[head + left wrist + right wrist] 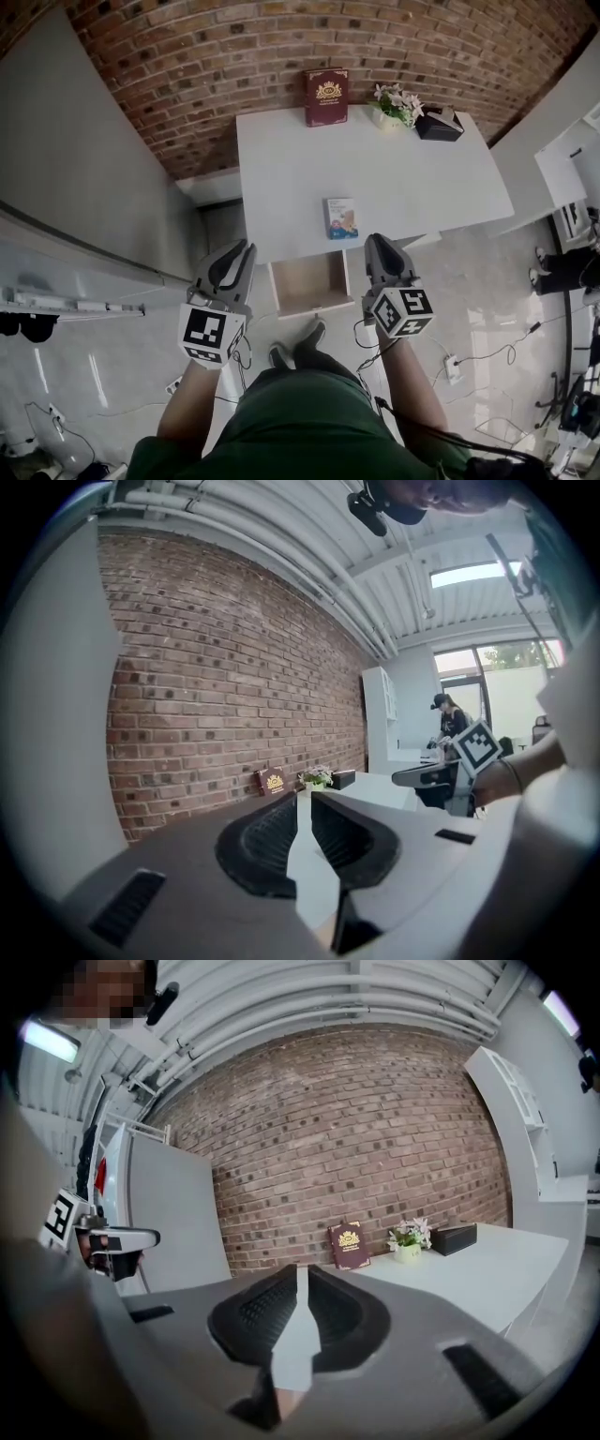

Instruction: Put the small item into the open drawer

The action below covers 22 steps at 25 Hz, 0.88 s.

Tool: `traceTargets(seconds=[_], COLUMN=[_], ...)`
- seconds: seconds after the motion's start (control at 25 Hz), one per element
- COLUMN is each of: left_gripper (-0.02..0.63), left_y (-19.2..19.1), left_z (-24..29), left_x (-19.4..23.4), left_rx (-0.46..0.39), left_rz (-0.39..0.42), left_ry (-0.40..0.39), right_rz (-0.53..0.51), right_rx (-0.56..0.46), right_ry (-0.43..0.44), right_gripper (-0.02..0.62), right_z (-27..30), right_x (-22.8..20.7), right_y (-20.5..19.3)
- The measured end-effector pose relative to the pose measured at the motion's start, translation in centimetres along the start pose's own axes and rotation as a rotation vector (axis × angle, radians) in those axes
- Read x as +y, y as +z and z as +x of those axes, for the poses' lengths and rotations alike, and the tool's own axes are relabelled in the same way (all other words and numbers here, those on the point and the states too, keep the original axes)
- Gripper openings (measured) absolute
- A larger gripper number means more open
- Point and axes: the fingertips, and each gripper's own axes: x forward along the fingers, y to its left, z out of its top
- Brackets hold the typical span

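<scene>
From the head view, the small item [342,217] lies flat on the white table [412,187], close to its front edge and just above the right part of the open drawer [309,279], which juts toward the person and looks empty. The item's long side runs away from the person, toward the brick wall [187,66]. The right gripper [377,242] is the nearer one: the item sits just ahead of its tips and a little to the left, while the left gripper [246,248] hangs beyond the drawer's far corner. Nothing stands between the right gripper and the item. The red book [326,97], the flowers [396,103] and the black box [439,124] stand well apart at the back, so reaching with the right seems the easier way. In the left gripper view, the left gripper [304,799] has its fingers almost together, with only a thin slit and nothing in it. Past them are the book [273,781], the flowers [317,778] and the box [343,779]; the item does not show here. In the right gripper view, the right gripper [302,1272] is likewise all but closed and empty, and would have to open to take the item. It points over the table [487,1279] at the book [348,1246], and the item is hidden below its fingers.
</scene>
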Motion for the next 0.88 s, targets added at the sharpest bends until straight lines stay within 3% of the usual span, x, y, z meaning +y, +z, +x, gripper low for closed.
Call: traceTargets(seconds=[0.44, 0.68, 0.88], left_gripper=[0.043, 0.043, 0.042], left_y=[-1.9, -3.4, -5.0], left_z=[8.1, 11.1, 13.5], left_x=[-1.6, -0.6, -0.4], left_rx=[0.100, 0.138, 0.168], left_rz=[-0.001, -0.007, -0.011], left_ry=[-0.027, -0.077, -0.188], right_rz=[0.052, 0.033, 0.023], right_rx=[0.155, 0.275, 0.391], right_ry=[-0.047, -0.060, -0.069], right_gripper=[0.082, 0.132, 0.248], right_z=[5.7, 8.5, 11.2], right_x=[-9.3, -9.5, -8.6], right_y=[-6.2, -10.3, -13.7])
